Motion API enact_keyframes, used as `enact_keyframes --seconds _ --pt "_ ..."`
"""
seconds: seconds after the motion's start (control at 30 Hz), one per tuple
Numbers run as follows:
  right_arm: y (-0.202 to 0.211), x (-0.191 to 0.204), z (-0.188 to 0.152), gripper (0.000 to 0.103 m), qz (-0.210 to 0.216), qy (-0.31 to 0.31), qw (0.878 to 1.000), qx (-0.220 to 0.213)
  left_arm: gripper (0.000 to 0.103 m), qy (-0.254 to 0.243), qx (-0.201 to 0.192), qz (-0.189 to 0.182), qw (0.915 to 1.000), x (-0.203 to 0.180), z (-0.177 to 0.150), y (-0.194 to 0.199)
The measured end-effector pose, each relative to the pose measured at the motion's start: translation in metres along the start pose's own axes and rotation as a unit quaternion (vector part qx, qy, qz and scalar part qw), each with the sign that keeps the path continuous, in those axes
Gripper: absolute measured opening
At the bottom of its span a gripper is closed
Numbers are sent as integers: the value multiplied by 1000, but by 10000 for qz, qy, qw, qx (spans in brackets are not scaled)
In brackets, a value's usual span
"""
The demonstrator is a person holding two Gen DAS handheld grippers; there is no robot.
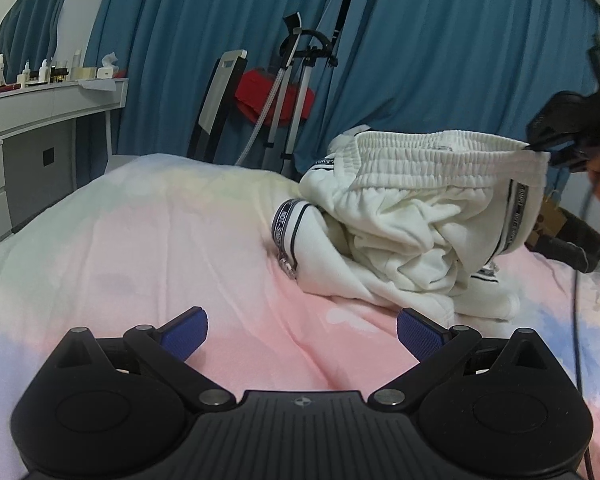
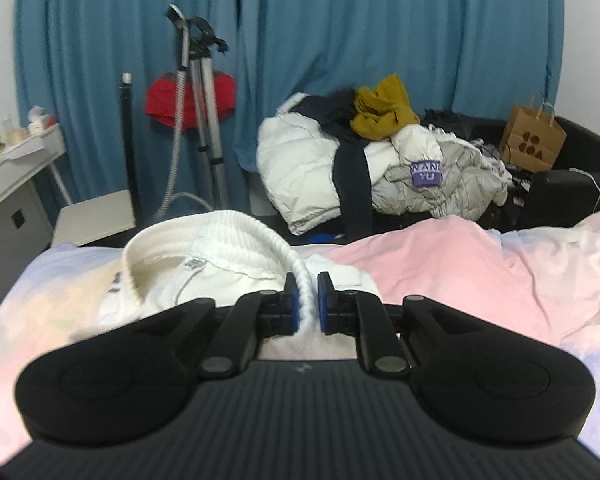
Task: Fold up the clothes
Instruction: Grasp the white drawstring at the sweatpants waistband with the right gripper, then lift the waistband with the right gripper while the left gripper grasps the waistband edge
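Right wrist view is showing the right gripper (image 2: 308,300) pinching the elastic waistband (image 2: 268,232) of the white sweatpants (image 1: 400,220) heaped on the pink bedsheet (image 1: 160,260), while the left gripper (image 1: 302,334) is hovering spread wide, holding nothing.

The white trousers (image 1: 412,216) are soft fleecy cloth with a ribbed waistband (image 2: 256,236). The bedsheet (image 1: 180,248) is smooth matt cotton. The pads (image 1: 186,334) look like textured rubber.

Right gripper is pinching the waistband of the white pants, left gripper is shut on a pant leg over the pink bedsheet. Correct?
Not quite. The left gripper is open and holds nothing, its fingers spread above the pink bedsheet, as the left wrist view shows. The rest holds: the right gripper pinches the waistband of the white pants.
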State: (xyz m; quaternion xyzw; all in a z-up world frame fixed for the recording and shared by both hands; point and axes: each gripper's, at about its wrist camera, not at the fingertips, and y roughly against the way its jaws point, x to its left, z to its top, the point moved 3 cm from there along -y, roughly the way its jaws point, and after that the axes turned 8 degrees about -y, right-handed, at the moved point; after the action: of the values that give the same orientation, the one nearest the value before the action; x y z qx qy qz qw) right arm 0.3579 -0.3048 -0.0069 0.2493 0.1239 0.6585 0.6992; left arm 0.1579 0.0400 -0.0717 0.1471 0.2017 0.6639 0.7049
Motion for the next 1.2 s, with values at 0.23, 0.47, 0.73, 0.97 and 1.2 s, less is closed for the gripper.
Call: enact_keyframes --seconds 0.23,0.47,0.73,0.97,1.2 --pt "77 1 -17 12 331 235 9988 -288 102 -59 -304 -66 9995 -3 6 22" --pt "152 -28 -56 12 598 171 9957 -682 102 8 -645 -344 9973 -5 11 50" --pt "149 -105 -168 12 396 -1066 9935 30 102 -336 -651 -504 9960 -19 -1 63" --pt "129 -135 -204 12 583 -1965 9774 519 102 -819 -256 -339 9957 -47 -20 47" --pt "131 -134 -214 34 480 -1661 9838 484 102 -1500 -147 101 9885 -76 -23 12"
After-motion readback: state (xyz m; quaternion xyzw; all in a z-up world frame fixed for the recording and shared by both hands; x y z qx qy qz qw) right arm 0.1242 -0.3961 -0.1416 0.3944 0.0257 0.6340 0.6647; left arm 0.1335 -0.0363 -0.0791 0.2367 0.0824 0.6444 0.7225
